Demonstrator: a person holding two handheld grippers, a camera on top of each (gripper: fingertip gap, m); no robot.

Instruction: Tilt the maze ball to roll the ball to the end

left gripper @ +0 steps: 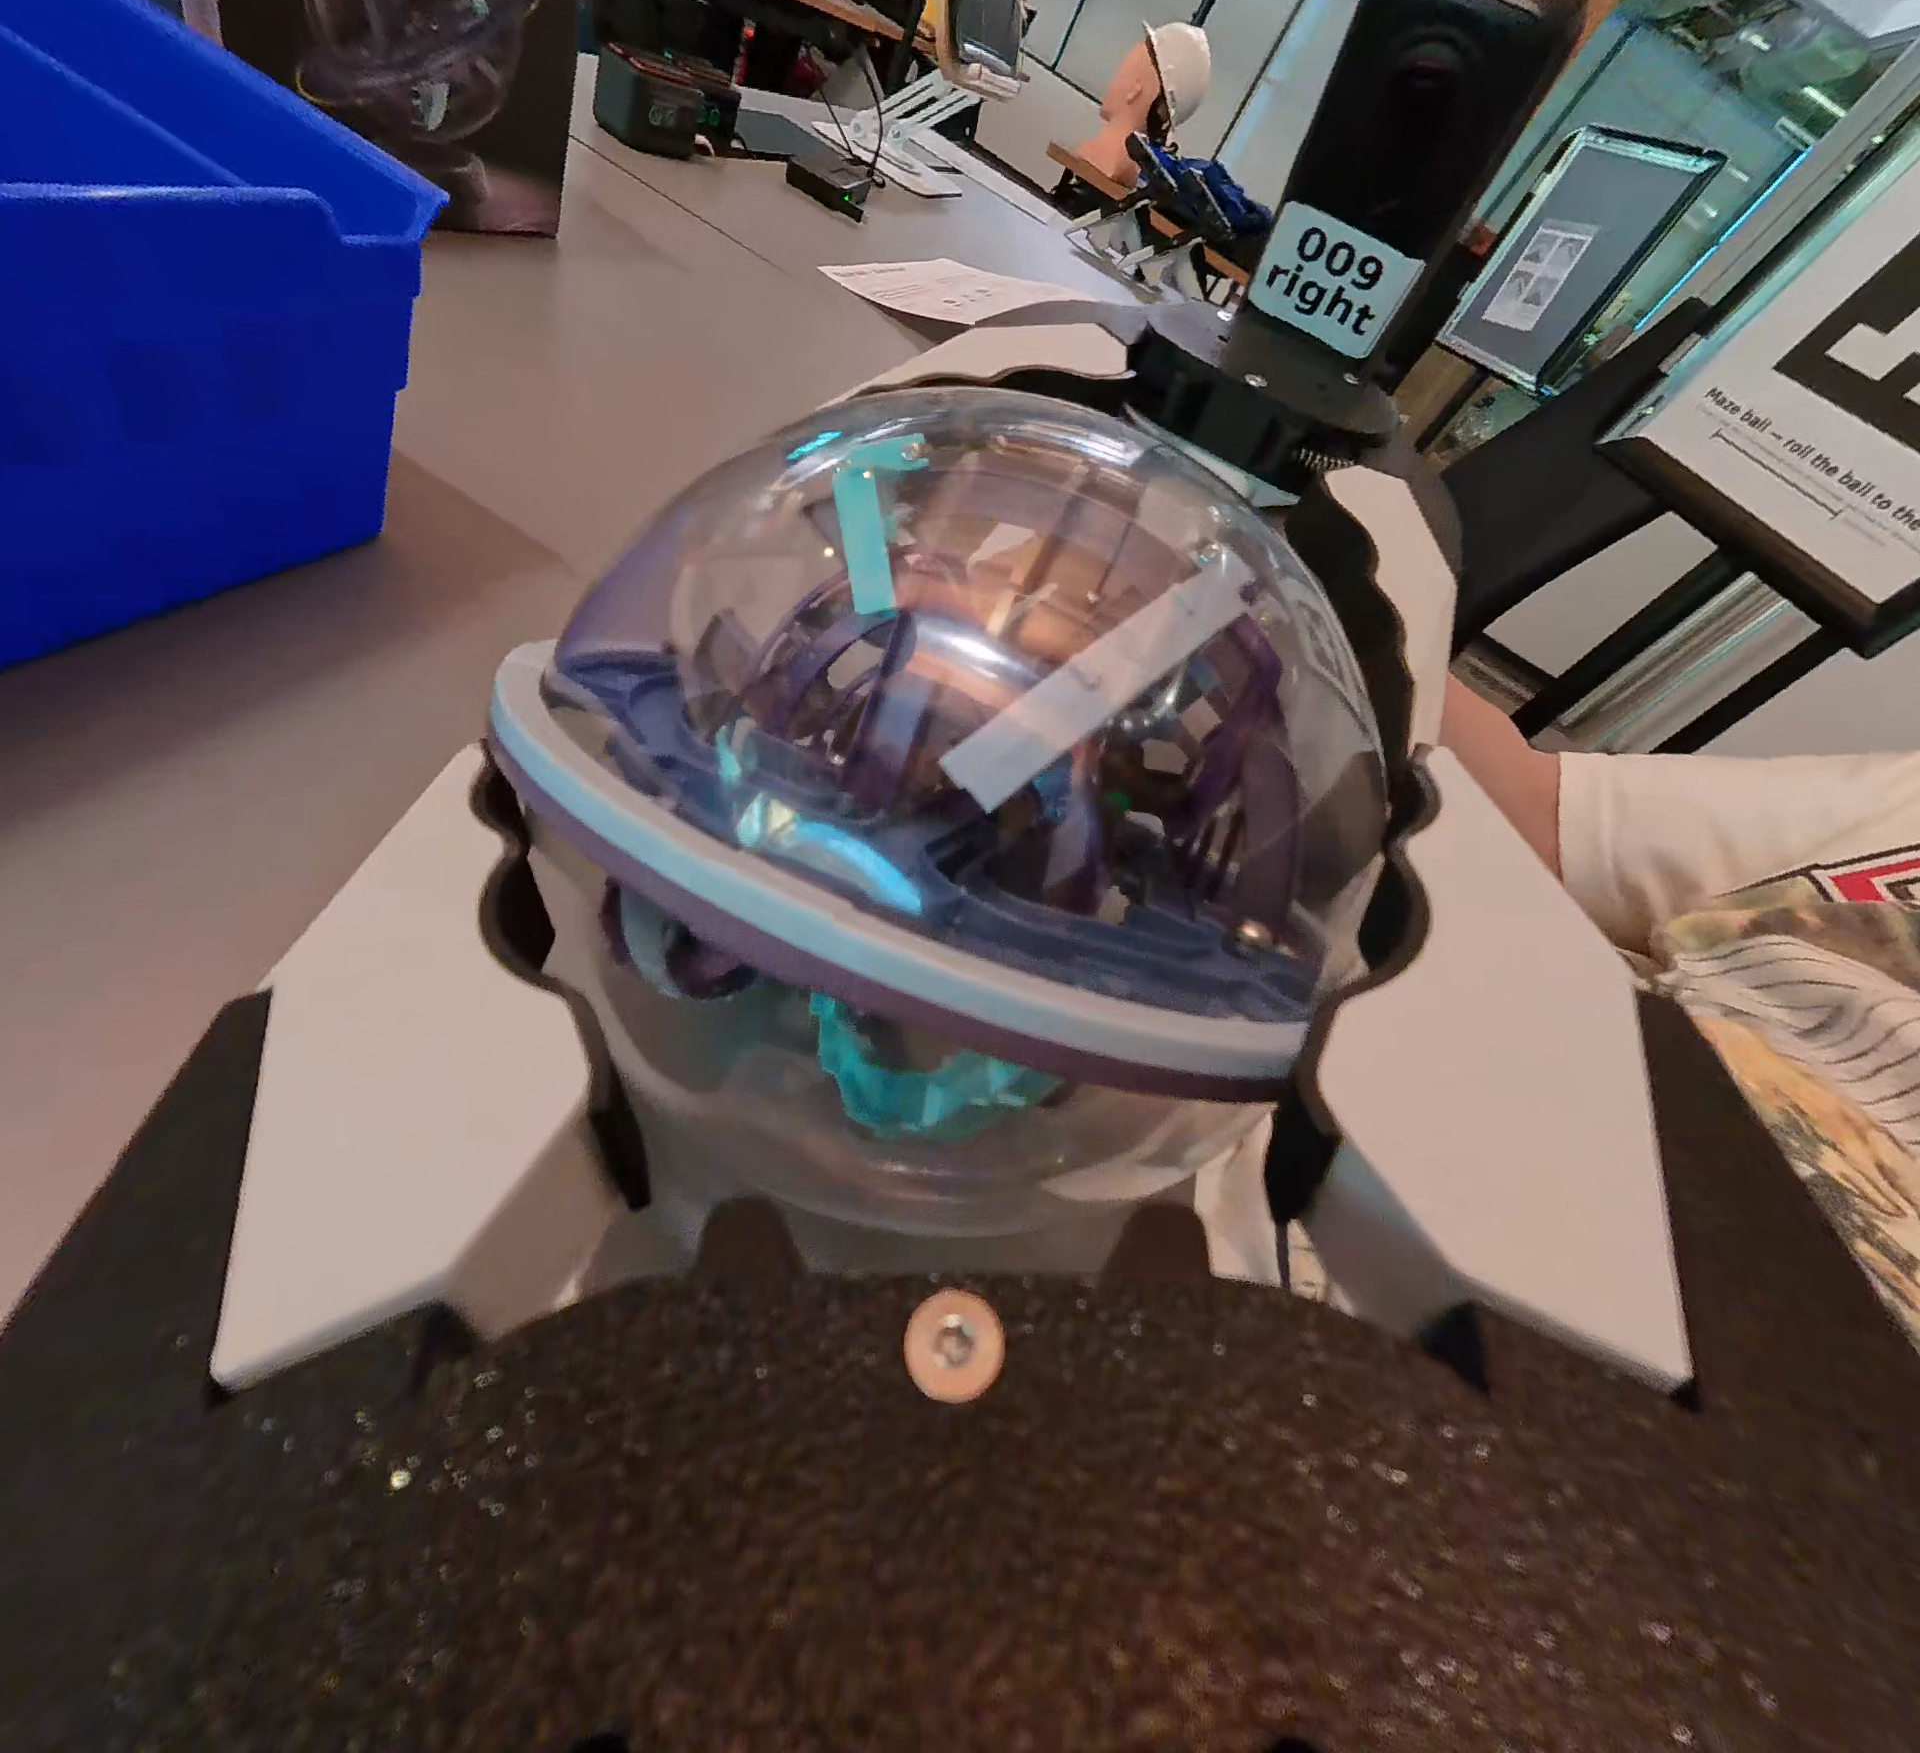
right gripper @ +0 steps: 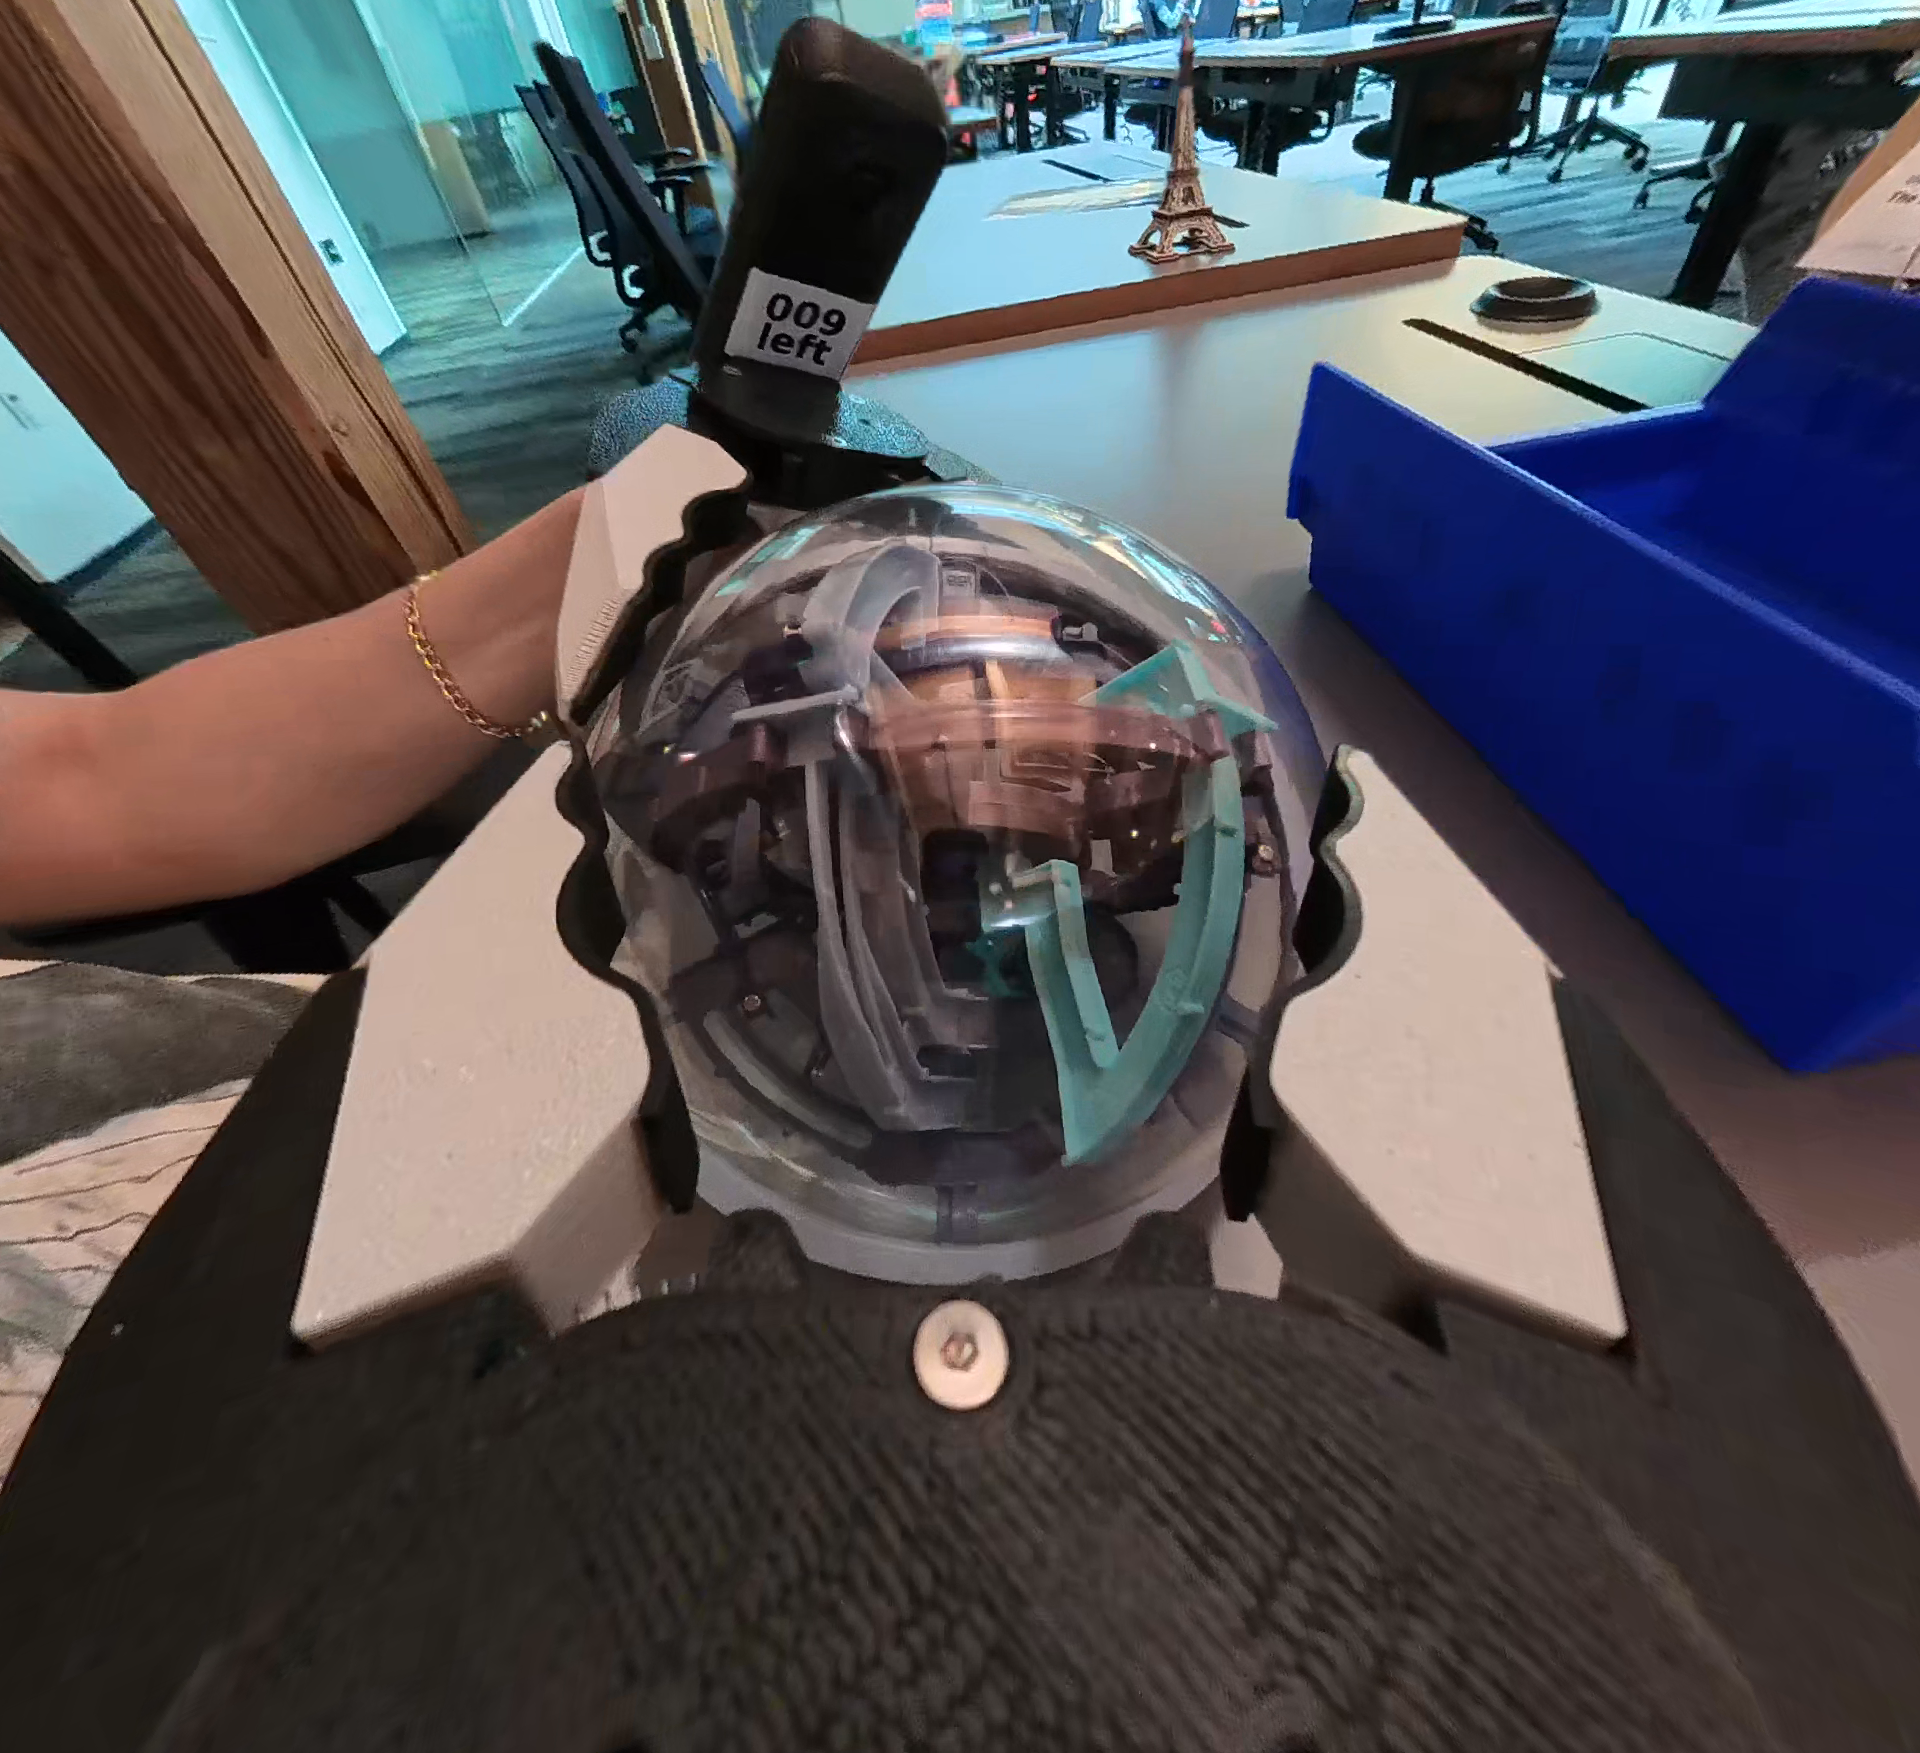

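The maze ball (left gripper: 935, 768) is a clear sphere with purple, blue and teal tracks inside and a pale blue band around its middle. My left gripper (left gripper: 956, 768) is shut on it, with the wavy black pads (left gripper: 509, 872) pressed to both sides. My right gripper (right gripper: 956, 768) is shut on the same maze ball (right gripper: 935, 872) from the opposite side. Each view shows the other gripper's black camera housing (left gripper: 1423, 145) (right gripper: 821, 176) beyond the sphere. The sphere is held above the grey table (left gripper: 623, 301), its band tilted down to the right. A small silvery bead (left gripper: 1254, 931) sits on the blue track near the right rim.
A blue bin (left gripper: 208, 301) (right gripper: 1662, 664) stands on the table close beside the sphere. The maze ball's dark box (left gripper: 416, 20) stands behind the bin, and a paper sheet (left gripper: 935, 290) lies farther back. A person's forearm (right gripper: 260, 768) reaches in. A small tower model (right gripper: 1182, 176) stands on a desk beyond.
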